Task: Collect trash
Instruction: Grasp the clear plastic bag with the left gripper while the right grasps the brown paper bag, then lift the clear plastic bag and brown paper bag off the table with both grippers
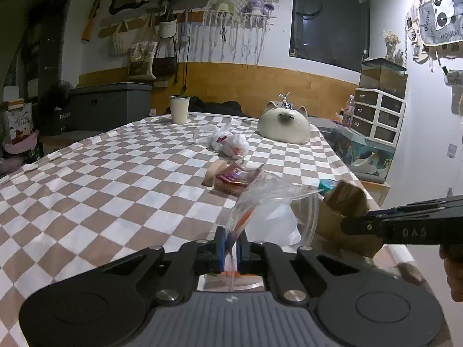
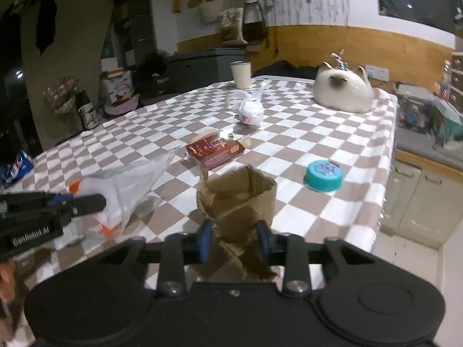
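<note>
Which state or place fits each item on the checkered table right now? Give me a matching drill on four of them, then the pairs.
Things:
1. clear plastic bag
2. brown paper bag
3. teal round tin
4. white cup

States or places:
A. standing at the far edge of the table
B. pinched in the left claw
C. lying alone near the table's right edge
D. between the pads of the right claw, mouth open

Pairs: 1-B, 2-D, 3-C, 4-A
</note>
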The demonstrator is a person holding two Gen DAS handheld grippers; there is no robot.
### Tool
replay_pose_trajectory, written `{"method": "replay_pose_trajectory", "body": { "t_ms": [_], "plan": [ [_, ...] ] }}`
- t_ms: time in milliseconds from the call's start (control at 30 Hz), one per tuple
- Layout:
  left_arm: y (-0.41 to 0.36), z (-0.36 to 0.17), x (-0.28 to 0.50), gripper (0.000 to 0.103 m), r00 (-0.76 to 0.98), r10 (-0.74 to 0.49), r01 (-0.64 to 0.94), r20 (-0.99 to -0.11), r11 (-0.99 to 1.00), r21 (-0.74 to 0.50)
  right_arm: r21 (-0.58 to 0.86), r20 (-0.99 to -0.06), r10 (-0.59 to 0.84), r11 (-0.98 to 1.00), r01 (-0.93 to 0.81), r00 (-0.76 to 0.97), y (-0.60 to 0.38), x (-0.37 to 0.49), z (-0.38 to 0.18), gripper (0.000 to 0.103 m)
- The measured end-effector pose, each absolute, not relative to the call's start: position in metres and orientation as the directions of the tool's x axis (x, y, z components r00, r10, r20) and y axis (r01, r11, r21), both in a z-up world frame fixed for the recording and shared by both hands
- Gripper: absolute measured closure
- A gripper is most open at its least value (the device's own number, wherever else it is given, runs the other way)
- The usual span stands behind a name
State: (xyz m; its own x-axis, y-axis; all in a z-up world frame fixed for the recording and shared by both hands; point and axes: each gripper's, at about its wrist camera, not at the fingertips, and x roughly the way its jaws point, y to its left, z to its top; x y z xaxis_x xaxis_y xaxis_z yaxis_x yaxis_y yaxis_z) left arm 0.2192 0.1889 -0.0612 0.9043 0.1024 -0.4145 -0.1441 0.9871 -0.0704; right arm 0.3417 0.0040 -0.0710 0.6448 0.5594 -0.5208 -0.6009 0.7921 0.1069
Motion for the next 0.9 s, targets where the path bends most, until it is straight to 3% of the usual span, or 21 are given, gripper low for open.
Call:
{"method": "replay_pose_trajectory", "body": {
  "t_ms": [233, 533, 600, 633, 667, 733, 767, 900],
  "plan": [
    [0.176, -0.058, 0.198, 0.096, 0.911, 0.09, -0.135, -0.403, 0.987, -0.084, 0.176, -0.508, 0.582, 0.792, -0.585, 0.635, -0.015, 0.313, -0.065, 0.094],
    [0.164, -0.059, 0.179, 0.096, 0.916, 0.074, -0.122, -0.394, 0.988, -0.098, 0.123, -0.516, 0.57, 0.788, -0.603, 0.639, -0.02, 0.292, -0.067, 0.08],
    [0.164, -0.058, 0.177, 0.096, 0.918, 0.074, -0.122, -0.39, 0.987, -0.1, 0.092, -0.523, 0.566, 0.781, -0.618, 0.637, -0.016, 0.289, -0.07, 0.076],
    [0.165, -0.058, 0.175, 0.096, 0.919, 0.075, -0.123, -0.388, 0.987, -0.101, 0.077, -0.517, 0.566, 0.778, -0.624, 0.642, -0.015, 0.287, -0.07, 0.066],
    [0.166, -0.057, 0.175, 0.096, 0.919, 0.076, -0.125, -0.387, 0.987, -0.103, 0.064, -0.508, 0.568, 0.775, -0.629, 0.648, -0.015, 0.284, -0.068, 0.046],
    [0.169, -0.057, 0.174, 0.096, 0.92, 0.077, -0.126, -0.385, 0.987, -0.104, 0.029, -0.479, 0.586, 0.754, -0.656, 0.653, -0.015, 0.278, -0.065, 0.021],
    [0.17, -0.056, 0.174, 0.096, 0.92, 0.077, -0.127, -0.384, 0.986, -0.105, -0.005, -0.467, 0.603, 0.729, -0.684, 0.646, -0.013, 0.274, -0.063, 0.017],
    [0.176, -0.055, 0.175, 0.096, 0.922, 0.08, -0.132, -0.378, 0.985, -0.113, -0.165, -0.482, 0.59, 0.666, -0.728, 0.648, -0.002, 0.266, -0.063, 0.018]
  ]
}}
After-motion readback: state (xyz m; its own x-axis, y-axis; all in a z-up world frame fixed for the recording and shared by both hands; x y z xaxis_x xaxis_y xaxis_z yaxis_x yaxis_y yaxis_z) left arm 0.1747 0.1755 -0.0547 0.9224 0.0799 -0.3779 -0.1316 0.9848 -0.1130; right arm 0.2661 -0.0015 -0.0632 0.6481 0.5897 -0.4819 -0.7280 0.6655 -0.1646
